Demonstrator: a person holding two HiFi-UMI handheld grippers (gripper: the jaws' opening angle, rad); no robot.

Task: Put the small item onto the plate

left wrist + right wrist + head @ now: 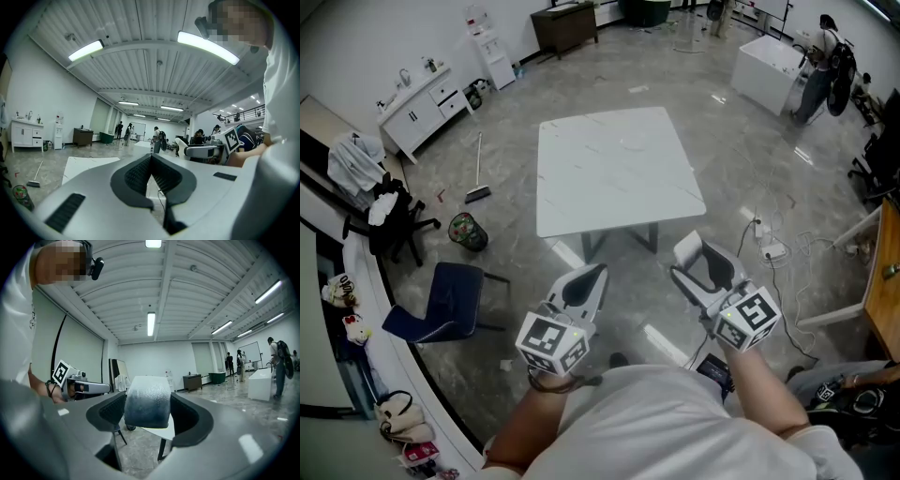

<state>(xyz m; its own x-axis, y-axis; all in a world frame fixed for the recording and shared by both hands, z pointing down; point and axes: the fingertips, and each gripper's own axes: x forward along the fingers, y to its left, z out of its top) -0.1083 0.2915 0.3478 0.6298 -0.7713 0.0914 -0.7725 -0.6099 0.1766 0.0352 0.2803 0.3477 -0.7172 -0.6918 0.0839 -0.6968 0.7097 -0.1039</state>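
Note:
I see no plate in any view. The white square table (614, 169) stands bare ahead of me. My right gripper (705, 265) is held above the floor just short of the table's near edge, shut on a small block (146, 401) that is white on top and shades to dark grey below; the block fills the gap between the dark pads. My left gripper (589, 281) hovers beside it to the left, its jaws shut tip to tip (151, 157) with nothing between them. In the head view the block is hidden by the jaws.
A blue chair (445, 300), a green bin (467, 231) and a broom (478, 173) stand left of the table. Cables and a power strip (772, 250) lie on the floor to the right. A white cabinet (422, 103) lines the far left wall. A person (825, 56) stands far right.

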